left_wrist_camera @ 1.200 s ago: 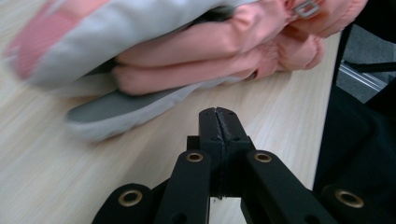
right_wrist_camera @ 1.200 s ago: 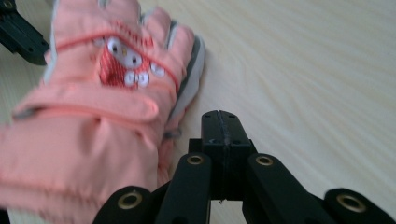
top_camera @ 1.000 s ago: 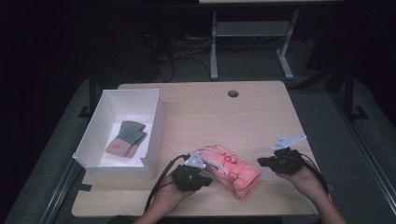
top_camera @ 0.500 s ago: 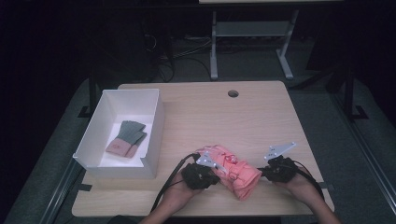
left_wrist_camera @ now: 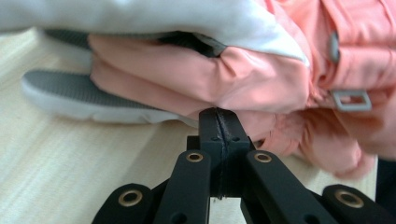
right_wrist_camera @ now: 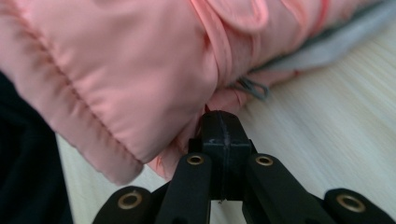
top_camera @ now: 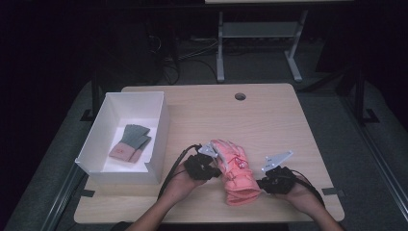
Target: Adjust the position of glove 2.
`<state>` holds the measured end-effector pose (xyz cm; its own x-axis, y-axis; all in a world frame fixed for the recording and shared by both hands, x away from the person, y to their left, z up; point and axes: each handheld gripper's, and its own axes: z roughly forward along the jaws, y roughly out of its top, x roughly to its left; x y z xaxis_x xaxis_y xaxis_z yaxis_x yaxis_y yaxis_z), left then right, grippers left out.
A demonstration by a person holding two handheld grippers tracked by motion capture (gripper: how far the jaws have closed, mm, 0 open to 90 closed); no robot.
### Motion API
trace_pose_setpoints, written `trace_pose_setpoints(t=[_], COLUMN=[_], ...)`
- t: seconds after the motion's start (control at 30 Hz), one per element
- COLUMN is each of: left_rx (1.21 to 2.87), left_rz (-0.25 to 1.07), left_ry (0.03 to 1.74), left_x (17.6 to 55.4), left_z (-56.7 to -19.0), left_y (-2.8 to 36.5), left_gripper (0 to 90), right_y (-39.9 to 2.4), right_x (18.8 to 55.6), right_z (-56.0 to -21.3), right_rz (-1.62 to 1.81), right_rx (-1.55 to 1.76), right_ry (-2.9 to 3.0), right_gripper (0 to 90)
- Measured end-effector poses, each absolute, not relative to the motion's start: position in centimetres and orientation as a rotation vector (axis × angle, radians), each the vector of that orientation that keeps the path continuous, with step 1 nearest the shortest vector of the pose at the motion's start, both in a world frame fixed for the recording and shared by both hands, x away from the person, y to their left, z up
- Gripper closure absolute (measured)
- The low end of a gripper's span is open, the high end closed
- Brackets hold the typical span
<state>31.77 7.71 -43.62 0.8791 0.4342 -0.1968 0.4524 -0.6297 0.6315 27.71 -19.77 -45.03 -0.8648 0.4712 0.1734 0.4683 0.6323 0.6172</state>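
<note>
Both closed, empty claws, left (top_camera: 217, 169) and right (top_camera: 262, 182), are flanking the pink glove (top_camera: 235, 173), risking shoving it off the worktop (top_camera: 269, 120).

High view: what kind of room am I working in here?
Probably a lab or recording workspace, not a home: a plain wooden desk with a cable hole, loose cables on the dark floor behind it, and a metal stand at the back.

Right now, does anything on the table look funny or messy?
Nothing is spilled or broken. The pink glove lies crumpled between both shut grippers, left gripper and right gripper, outside the white box, where a grey and pink glove lies flat.
</note>
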Motion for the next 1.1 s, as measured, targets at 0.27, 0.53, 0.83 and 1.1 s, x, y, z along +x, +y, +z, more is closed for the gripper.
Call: trace_pose_setpoints(t=[0.27, 0.53, 0.83, 1.1], left_rx=[2.331, 2.329, 2.314, 2.268], left_rz=[-0.052, -0.072, -0.052, 0.01], left_ry=[0.631, 0.667, 0.714, 0.746], left_x=[33.5, 35.1, 35.9, 36.1], left_z=[-43.8, -43.9, -43.7, -41.9], left_y=[8.4, 8.8, 9.3, 10.7], left_gripper=[89.7, 89.7, 89.7, 88.9], right_y=[-18.2, -15.0, -12.4, -14.5], right_x=[27.2, 27.0, 27.2, 26.9], right_z=[-45.1, -45.3, -45.6, -44.6], right_rz=[1.132, 1.159, 1.136, 1.181], right_rx=[0.778, 0.719, 0.645, 0.724], right_ry=[2.872, 2.905, 2.926, 2.86], right_gripper=[90.0, 90.0, 90.0, 90.0])
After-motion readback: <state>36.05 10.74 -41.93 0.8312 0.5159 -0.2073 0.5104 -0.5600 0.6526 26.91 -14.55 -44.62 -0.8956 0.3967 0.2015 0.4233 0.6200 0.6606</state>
